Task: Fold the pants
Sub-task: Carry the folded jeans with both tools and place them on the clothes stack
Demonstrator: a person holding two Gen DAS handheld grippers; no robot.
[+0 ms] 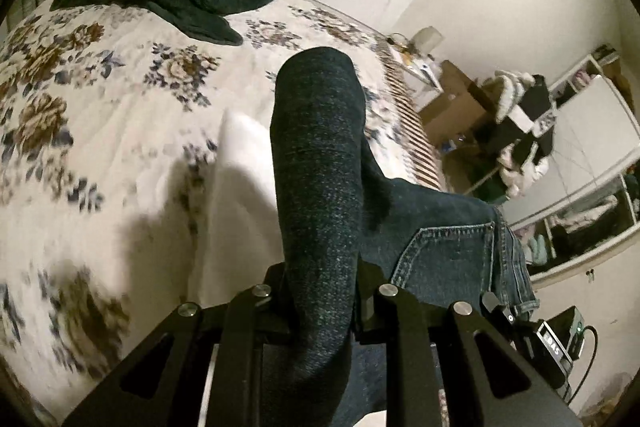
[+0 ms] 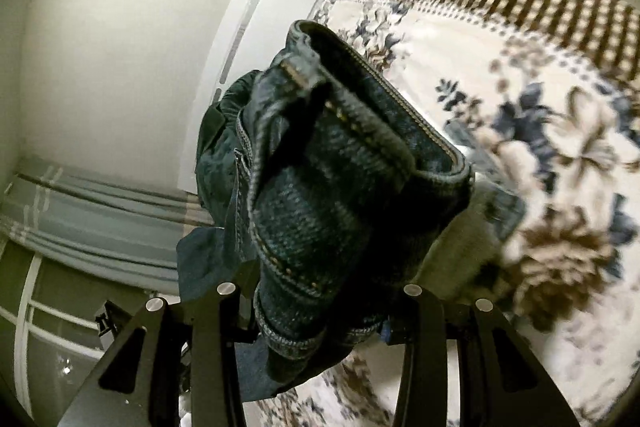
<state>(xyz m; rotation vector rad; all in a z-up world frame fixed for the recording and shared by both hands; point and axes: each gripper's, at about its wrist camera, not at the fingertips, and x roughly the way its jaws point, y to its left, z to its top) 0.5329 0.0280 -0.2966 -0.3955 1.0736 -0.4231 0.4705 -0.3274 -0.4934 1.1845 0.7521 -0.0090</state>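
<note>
**Both my grippers closed on denim, held up in the air**

My left gripper (image 1: 320, 291) points forward and slightly upward, its jaws pressed in on a thick fold of the pants (image 1: 320, 167) that rises between them. My right gripper (image 2: 320, 307) is tilted sideways, so its view is rolled, and its jaws pinch a bunched section of the same pants near the waistband. From the left wrist view, my right gripper (image 1: 528, 131) is visible at a distance, raised above the bed's edge.
</note>
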